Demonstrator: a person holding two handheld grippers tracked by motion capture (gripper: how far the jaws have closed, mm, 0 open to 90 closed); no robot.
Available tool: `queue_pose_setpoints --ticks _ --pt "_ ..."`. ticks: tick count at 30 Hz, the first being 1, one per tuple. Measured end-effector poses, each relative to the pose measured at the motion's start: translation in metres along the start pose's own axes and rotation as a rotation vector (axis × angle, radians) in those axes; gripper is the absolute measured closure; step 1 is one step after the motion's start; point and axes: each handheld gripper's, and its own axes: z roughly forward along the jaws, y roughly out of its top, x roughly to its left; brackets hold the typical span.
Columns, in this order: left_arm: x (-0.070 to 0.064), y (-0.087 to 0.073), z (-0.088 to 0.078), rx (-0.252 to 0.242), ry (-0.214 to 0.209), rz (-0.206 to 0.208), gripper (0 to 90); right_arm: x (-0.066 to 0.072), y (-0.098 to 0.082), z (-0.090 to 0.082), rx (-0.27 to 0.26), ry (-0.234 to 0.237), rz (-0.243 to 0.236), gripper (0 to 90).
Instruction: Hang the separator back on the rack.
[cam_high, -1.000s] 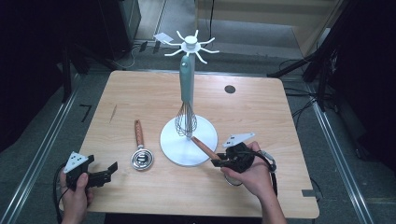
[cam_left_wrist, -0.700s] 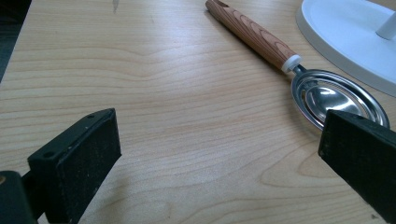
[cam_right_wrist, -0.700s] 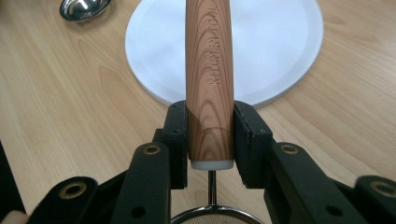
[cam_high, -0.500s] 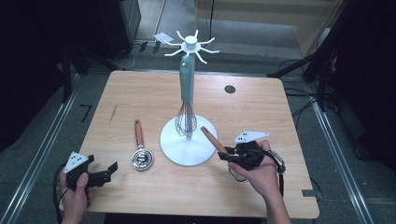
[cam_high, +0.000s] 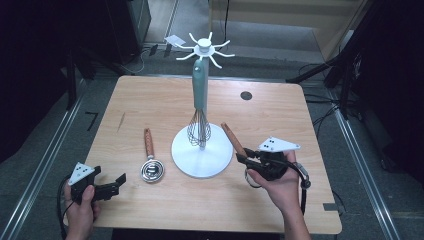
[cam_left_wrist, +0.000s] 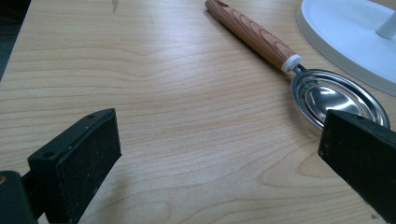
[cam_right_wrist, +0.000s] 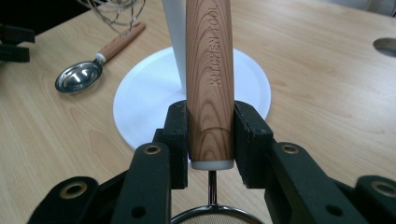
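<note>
We see the wooden-handled strainer (cam_right_wrist: 209, 79) clamped between the jaws of the right gripper (cam_high: 251, 161), near the bench's (cam_high: 150, 100) front right, its handle angling up toward the white stand (cam_high: 200, 145). The right gripper view adds what the high view cannot: the words "KITCHEN TOOL" along the handle, the white collar just below the jaws, and a rim of fine mesh at the bottom edge. The stand's round base sits near the bench's middle, with a teal-handled whisk (cam_high: 200, 107) hanging against its pole. Just left of the base lies a wooden-handled scoop (cam_high: 150, 159), bowl toward the front edge. The left gripper (cam_high: 112, 187) rests near the front left corner, held in a hand (cam_high: 80, 210). The left gripper view shows its jaws spread wide on nothing, the scoop's steel bowl behind one jaw.
</note>
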Motion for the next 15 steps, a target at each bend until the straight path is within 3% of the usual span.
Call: queue_pose_setpoints --ticks 6,15 --pt "0.0 0.0 0.0 0.0 0.0 0.0 0.0 0.006 0.003 -0.004 -0.047 -0.047 -0.001 70.4" --pt "0.0 0.0 0.0 -0.001 -0.002 0.0 0.0 0.011 0.007 -0.01 -0.12 -0.047 0.006 70.3"
